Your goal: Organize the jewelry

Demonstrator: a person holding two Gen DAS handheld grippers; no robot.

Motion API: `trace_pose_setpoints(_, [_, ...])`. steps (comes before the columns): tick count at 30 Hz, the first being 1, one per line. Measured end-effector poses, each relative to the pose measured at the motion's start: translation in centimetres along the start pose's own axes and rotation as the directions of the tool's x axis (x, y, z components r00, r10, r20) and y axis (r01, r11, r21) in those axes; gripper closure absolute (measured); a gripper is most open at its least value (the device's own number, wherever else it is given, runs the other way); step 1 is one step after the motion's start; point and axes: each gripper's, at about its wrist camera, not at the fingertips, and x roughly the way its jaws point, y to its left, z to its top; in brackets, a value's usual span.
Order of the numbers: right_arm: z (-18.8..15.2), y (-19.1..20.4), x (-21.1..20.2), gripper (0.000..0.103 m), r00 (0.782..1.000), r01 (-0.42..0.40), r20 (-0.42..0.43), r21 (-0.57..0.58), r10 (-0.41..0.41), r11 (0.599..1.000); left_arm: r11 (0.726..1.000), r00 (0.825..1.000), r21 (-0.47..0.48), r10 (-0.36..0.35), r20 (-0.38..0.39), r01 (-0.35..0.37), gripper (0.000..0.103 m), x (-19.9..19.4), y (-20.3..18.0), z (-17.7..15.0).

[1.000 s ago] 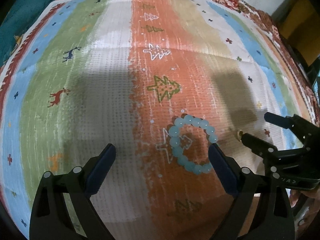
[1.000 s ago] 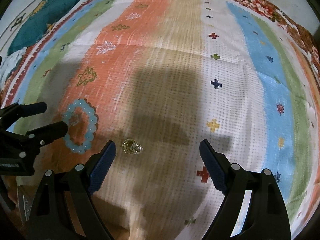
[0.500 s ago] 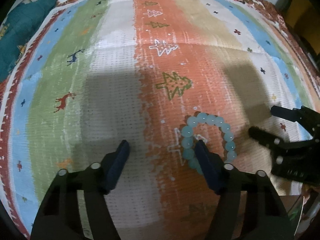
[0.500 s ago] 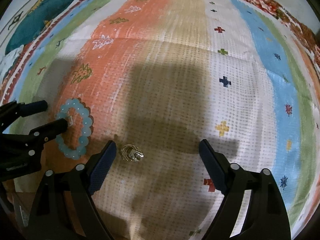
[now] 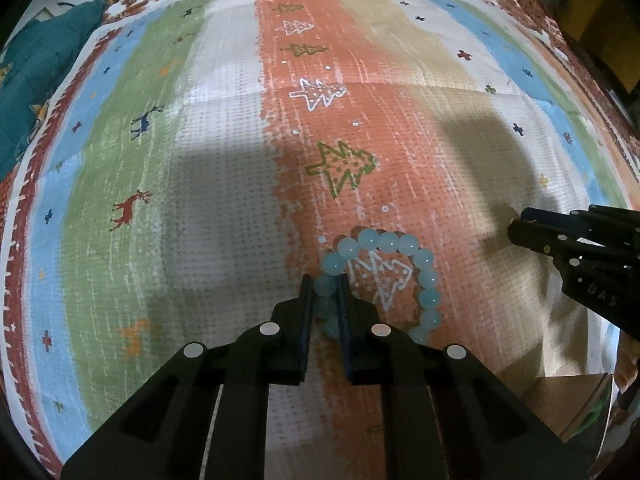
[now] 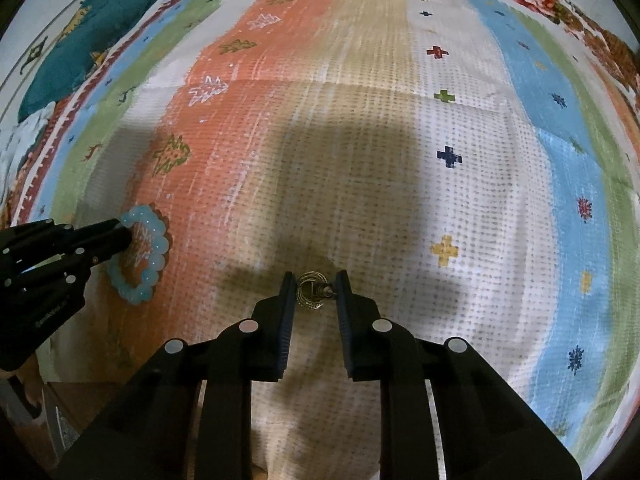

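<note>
A pale blue bead bracelet (image 5: pixel 404 244) lies on the striped cloth. My left gripper (image 5: pixel 325 292) is shut on the bracelet's left side, with beads pinched between its fingers. The bracelet also shows in the right wrist view (image 6: pixel 154 248), with the left gripper (image 6: pixel 120 232) at its edge. A small gold wire ring (image 6: pixel 313 291) lies on the beige stripe. My right gripper (image 6: pixel 313 292) is closed around the ring, both fingers touching it. The right gripper also shows in the left wrist view (image 5: pixel 516 224), at the right.
The patterned cloth (image 5: pixel 224 168) covers the whole surface. A teal cushion (image 6: pixel 92 20) lies at the far left. A brown cardboard box (image 5: pixel 560 400) sits at the near edge between the grippers. A yellow object (image 5: pixel 592 20) stands at the far right.
Both grippers have closed from wide open. The left moved right onto the bracelet's left side. The right moved left and down onto the gold ring.
</note>
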Motion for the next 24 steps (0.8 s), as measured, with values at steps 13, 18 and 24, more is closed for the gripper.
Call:
trace_pose_setpoints(13, [-0.1, 0.6, -1.2, 0.091, 1.000, 0.011, 0.018, -0.019, -0.011, 1.000, 0.999, 0.998, -0.023, -0.043, 0.037, 0.044, 0.092, -2.4, 0.0, 0.0])
trace_pose_setpoints(18, [-0.3, 0.7, -1.6, 0.091, 1.000, 0.005, 0.020, -0.021, -0.004, 1.000, 0.998, 0.997, -0.025, -0.058, 0.060, 0.059, 0.092, -3.6, -0.3, -0.2])
trace_pose_setpoints(24, [-0.4, 1.1, -2.8, 0.091, 0.999, -0.007, 0.042, -0.022, 0.008, 1.000, 0.997, 0.994, -0.022, -0.070, 0.079, 0.072, 0.092, -4.7, -0.6, -0.3])
